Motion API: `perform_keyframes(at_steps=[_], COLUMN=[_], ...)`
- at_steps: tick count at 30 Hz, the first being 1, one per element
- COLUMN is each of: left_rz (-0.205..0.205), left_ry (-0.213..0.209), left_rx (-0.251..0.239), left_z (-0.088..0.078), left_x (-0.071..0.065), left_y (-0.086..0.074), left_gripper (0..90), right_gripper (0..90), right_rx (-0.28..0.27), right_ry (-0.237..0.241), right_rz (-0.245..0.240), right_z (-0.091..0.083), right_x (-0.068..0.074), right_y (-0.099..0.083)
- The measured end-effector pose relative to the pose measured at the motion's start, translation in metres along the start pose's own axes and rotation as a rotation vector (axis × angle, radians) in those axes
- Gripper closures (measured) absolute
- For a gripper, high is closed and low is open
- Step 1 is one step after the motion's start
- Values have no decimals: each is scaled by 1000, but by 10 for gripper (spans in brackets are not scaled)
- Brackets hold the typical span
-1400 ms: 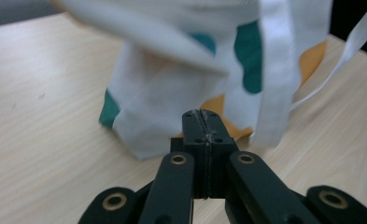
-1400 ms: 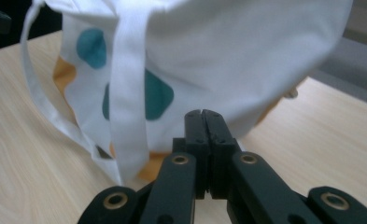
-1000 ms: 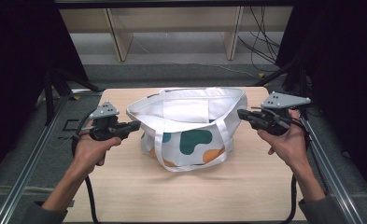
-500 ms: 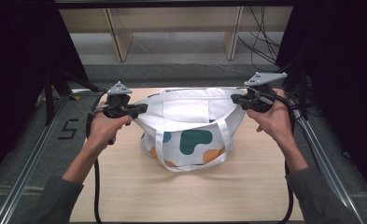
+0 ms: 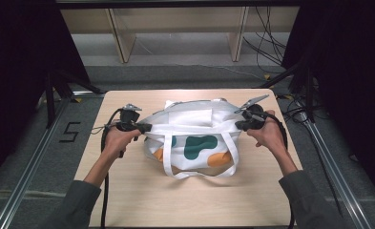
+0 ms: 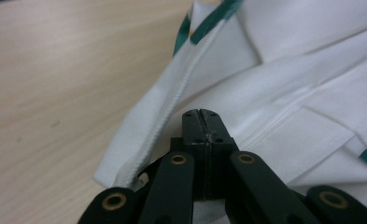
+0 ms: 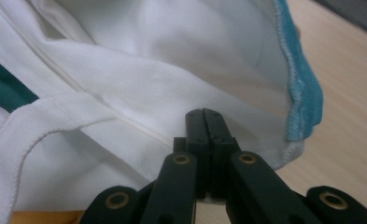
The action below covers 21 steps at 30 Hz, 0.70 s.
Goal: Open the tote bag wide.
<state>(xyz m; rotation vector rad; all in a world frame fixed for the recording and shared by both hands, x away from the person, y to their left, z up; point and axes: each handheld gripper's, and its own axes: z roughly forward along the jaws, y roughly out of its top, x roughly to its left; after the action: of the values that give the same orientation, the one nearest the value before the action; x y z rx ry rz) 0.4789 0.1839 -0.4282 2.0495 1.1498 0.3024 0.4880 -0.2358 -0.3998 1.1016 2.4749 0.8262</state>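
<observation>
Tote bag: a white cloth tote bag (image 5: 194, 143) with dark green and orange blotches lies in the middle of the wooden table (image 5: 128, 200), nearer the far edge than the near one, its mouth turned toward the far edge.
Handles: two white strap handles (image 5: 168, 157) trail over the printed side toward the near edge, looping together on the wood.
Left gripper: the left gripper (image 5: 144, 127), carried in the person's left hand (image 5: 116, 139), sits at the bag's left end, toward the table's left edge; its jaws are pressed flat together, and in the left gripper view (image 6: 201, 114) the tips rest against white fabric beside a stitched seam, with no cloth visibly caught between them.
Right gripper: the right gripper (image 5: 238, 125), in the right hand (image 5: 268, 134), sits at the bag's right end, toward the right edge; its jaws are likewise clenched tight, and in the right gripper view (image 7: 204, 114) the tips lie on white cloth close to a teal-edged hem, nothing seen pinched.
Surroundings: a strip of floor beyond the far edge carries loose cables (image 5: 266, 52) and pale wooden uprights (image 5: 120, 33).
</observation>
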Motion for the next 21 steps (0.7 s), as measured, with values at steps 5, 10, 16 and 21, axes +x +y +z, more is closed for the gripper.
perform_keyframes(at_steps=[5,10,16,21], left_rz=[-26,-1,38,103], left_ry=[-25,-5,-46,-112], left_rx=[-1,19,-75,-89], left_z=[10,6,-11,-2], left_x=[3,-1,-15,-52], left_y=[-18,-15,9,38], left_gripper=[895,895,884,877], right_gripper=[900,900,900,900], right_rx=[42,69,-76,-112], right_ry=[48,41,2,57], right_rz=[46,31,-6,-68], right_z=[20,26,-9,-4], right_x=[7,10,23,42], right_y=[-25,-24,3,28])
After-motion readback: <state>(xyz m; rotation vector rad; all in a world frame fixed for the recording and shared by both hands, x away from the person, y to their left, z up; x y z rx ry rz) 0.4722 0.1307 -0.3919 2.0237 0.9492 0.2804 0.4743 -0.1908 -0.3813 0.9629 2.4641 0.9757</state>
